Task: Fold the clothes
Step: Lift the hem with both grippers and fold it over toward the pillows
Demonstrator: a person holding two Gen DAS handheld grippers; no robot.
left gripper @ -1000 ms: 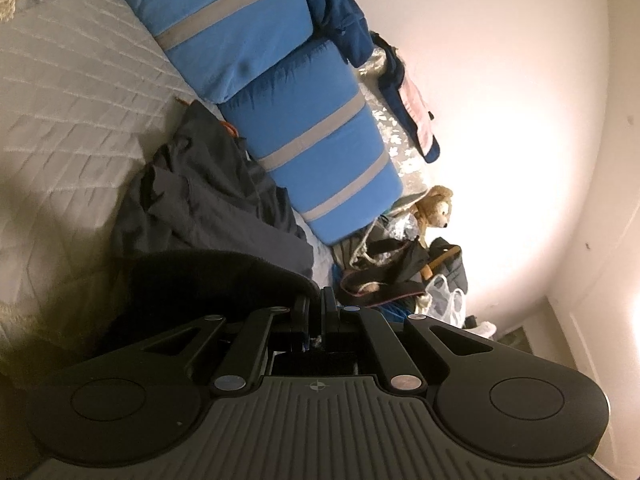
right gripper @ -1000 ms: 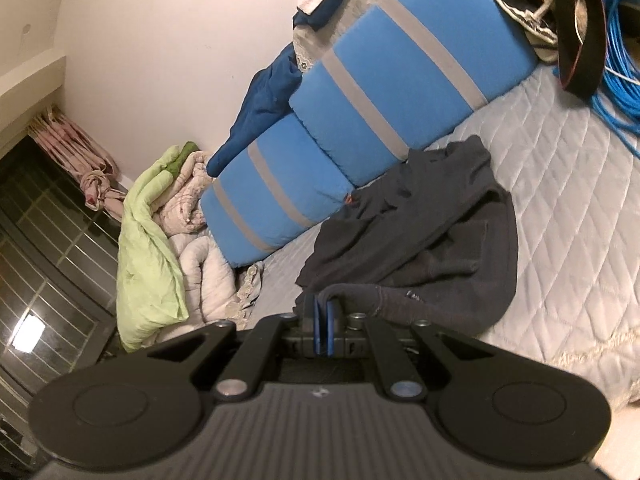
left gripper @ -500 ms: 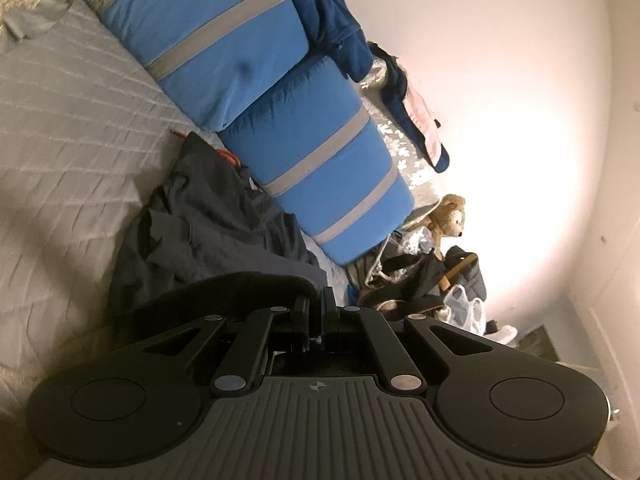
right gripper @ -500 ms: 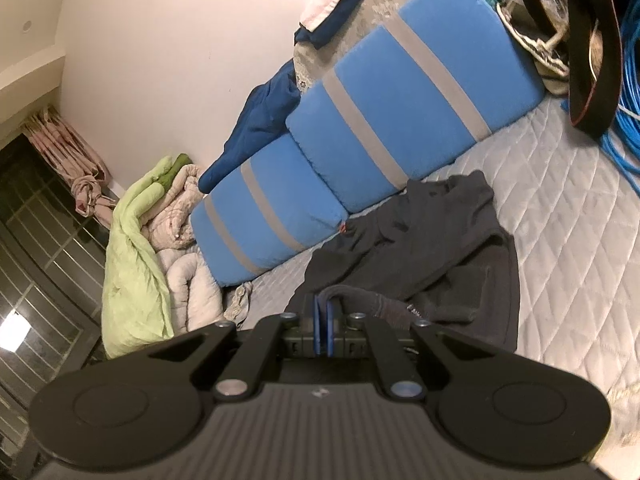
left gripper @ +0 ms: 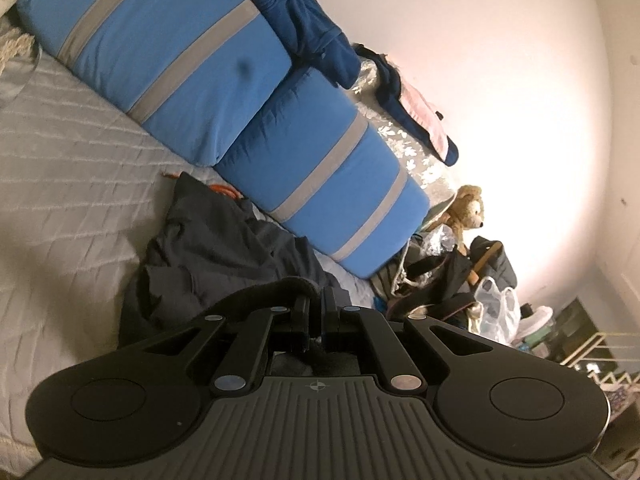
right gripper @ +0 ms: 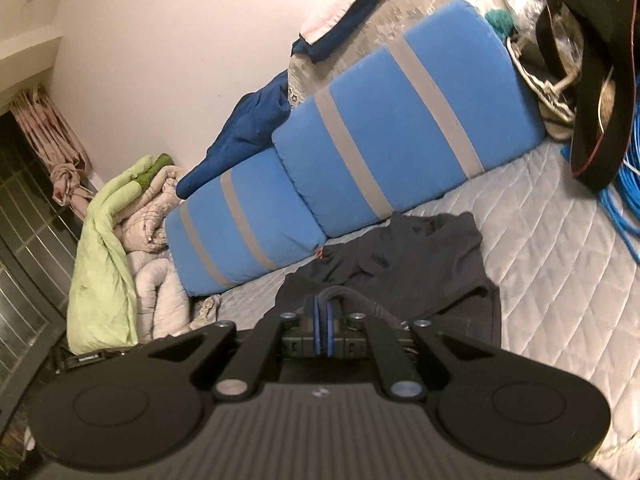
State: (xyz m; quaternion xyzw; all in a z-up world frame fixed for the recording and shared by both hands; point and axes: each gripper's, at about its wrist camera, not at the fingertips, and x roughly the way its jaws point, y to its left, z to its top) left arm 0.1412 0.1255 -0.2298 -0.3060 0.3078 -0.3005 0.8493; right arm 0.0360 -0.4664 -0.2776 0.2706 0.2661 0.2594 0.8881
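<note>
- Left wrist view: the left gripper [left gripper: 317, 300] is sitting at lower centre of the frame, its jaws pressed together and pinching a rolled edge of the dark garment [left gripper: 212, 248]. The rest of the garment is lying crumpled on the quilted bedspread [left gripper: 72, 184], left of centre. Two blue cushions with grey stripes [left gripper: 248, 112] are running diagonally from upper left toward centre right, the garment's far edge lying just beside them. A navy cloth [left gripper: 304, 28] is draping over the cushions at top centre. A plush bear [left gripper: 466, 210] is sitting at centre right, above a heap of bags.
- Right wrist view: the right gripper [right gripper: 322, 312] is occupying lower centre, its blue-padded jaws closed on a dark corded hem of the garment [right gripper: 416, 268], which is spreading toward centre right on the bedspread [right gripper: 560, 264]. The cushions [right gripper: 360, 172] are crossing mid-frame. A green blanket [right gripper: 100, 264] is bunching at the left edge, and a blue cable [right gripper: 628, 184] is coiling at the right edge.
</note>
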